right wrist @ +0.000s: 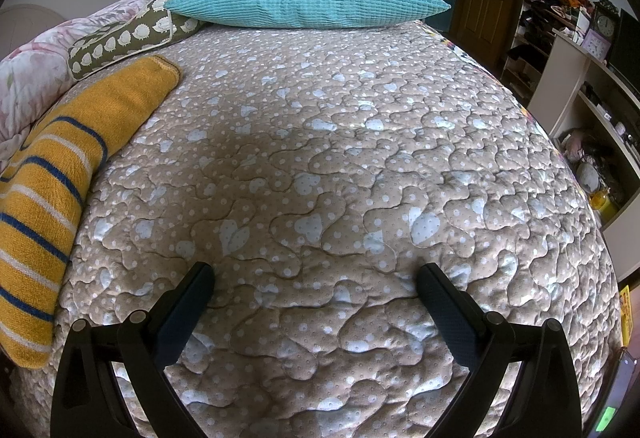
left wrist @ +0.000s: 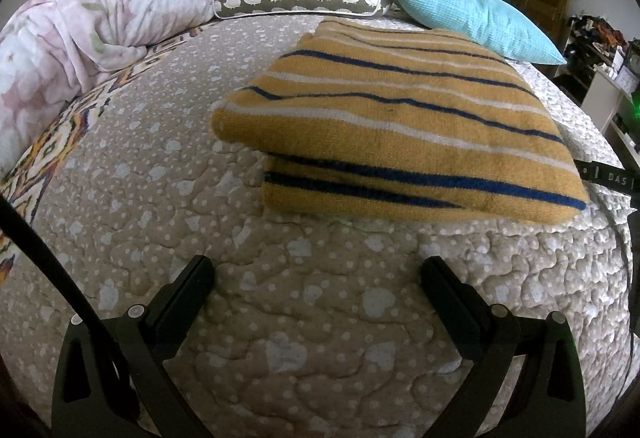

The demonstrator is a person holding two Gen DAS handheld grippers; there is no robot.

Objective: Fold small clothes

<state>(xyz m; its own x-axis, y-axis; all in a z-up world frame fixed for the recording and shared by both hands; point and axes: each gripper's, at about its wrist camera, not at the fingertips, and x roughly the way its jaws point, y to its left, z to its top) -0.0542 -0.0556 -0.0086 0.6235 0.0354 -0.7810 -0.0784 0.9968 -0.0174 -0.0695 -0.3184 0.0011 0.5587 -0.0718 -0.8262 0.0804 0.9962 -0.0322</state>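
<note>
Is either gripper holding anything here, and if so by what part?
Nothing is held. The left gripper and right gripper are both open over the quilted bedspread; the folded striped sweater lies untouched.

Right hand-held gripper (right wrist: 316,278) spread wide over quilt (right wrist: 340,158); striped sweater (right wrist: 52,178) folded left.

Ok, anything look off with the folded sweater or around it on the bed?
Only the fold: the striped sweater has its top layer skewed, so a lower layer sticks out at the near edge. Both the left gripper and right gripper are open, holding nothing.
</note>
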